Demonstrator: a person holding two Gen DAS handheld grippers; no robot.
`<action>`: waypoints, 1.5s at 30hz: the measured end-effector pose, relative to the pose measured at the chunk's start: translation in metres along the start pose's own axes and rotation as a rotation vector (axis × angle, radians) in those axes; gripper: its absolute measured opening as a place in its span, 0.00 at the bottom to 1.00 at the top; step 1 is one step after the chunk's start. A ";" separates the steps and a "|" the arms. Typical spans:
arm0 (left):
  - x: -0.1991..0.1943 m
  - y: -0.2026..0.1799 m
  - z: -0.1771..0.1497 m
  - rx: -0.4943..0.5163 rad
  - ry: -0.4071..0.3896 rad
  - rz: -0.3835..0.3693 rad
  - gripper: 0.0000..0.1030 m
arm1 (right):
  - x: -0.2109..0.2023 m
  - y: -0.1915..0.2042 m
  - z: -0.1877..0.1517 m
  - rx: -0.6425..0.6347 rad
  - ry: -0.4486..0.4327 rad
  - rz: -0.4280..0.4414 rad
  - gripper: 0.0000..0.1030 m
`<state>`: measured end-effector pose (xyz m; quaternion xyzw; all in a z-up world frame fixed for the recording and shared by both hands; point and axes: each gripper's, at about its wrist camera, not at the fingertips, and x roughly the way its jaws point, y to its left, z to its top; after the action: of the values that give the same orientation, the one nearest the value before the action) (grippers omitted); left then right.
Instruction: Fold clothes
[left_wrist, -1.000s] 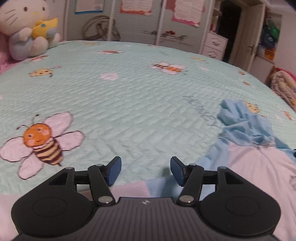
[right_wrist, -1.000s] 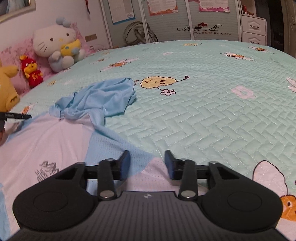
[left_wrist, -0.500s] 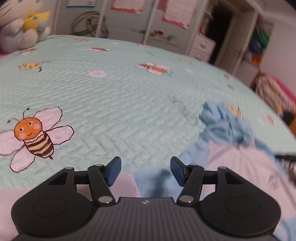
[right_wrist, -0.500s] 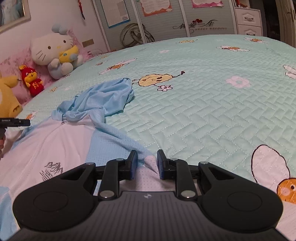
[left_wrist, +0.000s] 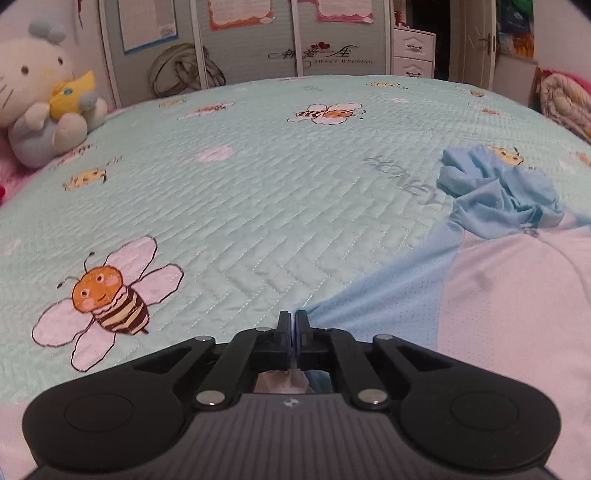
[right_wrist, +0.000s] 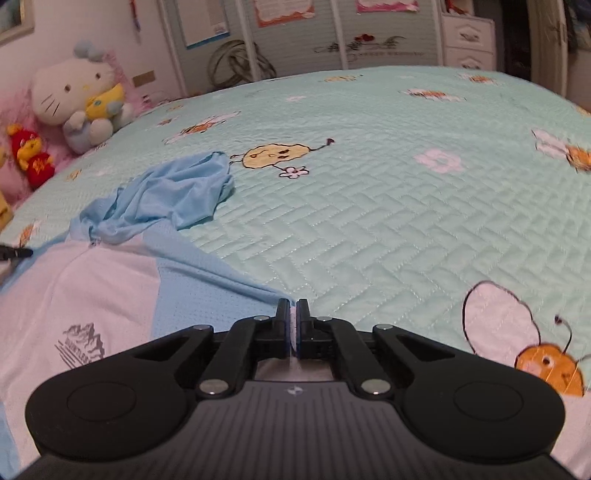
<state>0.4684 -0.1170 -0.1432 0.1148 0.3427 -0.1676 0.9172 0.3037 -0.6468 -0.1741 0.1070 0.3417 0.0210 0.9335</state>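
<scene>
A pale pink and light blue mesh shirt (left_wrist: 509, 295) lies spread on the bed, its blue upper part bunched in a heap (left_wrist: 495, 192). My left gripper (left_wrist: 294, 320) is shut on the shirt's blue edge, which pulls taut from the fingertips. In the right wrist view the same shirt (right_wrist: 110, 291) shows a grey mountain logo (right_wrist: 81, 341) and the bunched blue heap (right_wrist: 173, 199). My right gripper (right_wrist: 293, 308) is shut on another blue edge of the shirt, with cloth pinched between its pads. The tip of the other gripper (right_wrist: 14, 253) shows at the left edge.
The mint quilted bedspread (left_wrist: 277, 192) with bee prints covers the bed. A large white cat plush (left_wrist: 40, 92) and a red plush (right_wrist: 31, 158) sit at the head. Wardrobe doors, white drawers (left_wrist: 412, 53) and rolled bedding (left_wrist: 565, 99) stand beyond the bed.
Both grippers went from open to shut, each pinching a blue edge of the shirt. The shirt edges are now drawn taut towards the fingertips.
</scene>
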 end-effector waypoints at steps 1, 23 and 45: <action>0.001 -0.001 0.000 0.000 0.000 0.012 0.06 | 0.001 -0.002 0.000 0.013 0.001 0.005 0.00; -0.064 -0.081 -0.040 0.089 -0.006 0.049 0.79 | -0.099 0.048 -0.065 0.210 -0.168 0.170 0.41; -0.310 -0.171 -0.196 0.227 -0.054 -0.097 0.81 | -0.262 0.204 -0.214 -0.099 0.019 0.448 0.37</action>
<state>0.0669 -0.1390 -0.0980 0.1964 0.3017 -0.2527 0.8981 -0.0271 -0.4377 -0.1234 0.1339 0.3168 0.2453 0.9064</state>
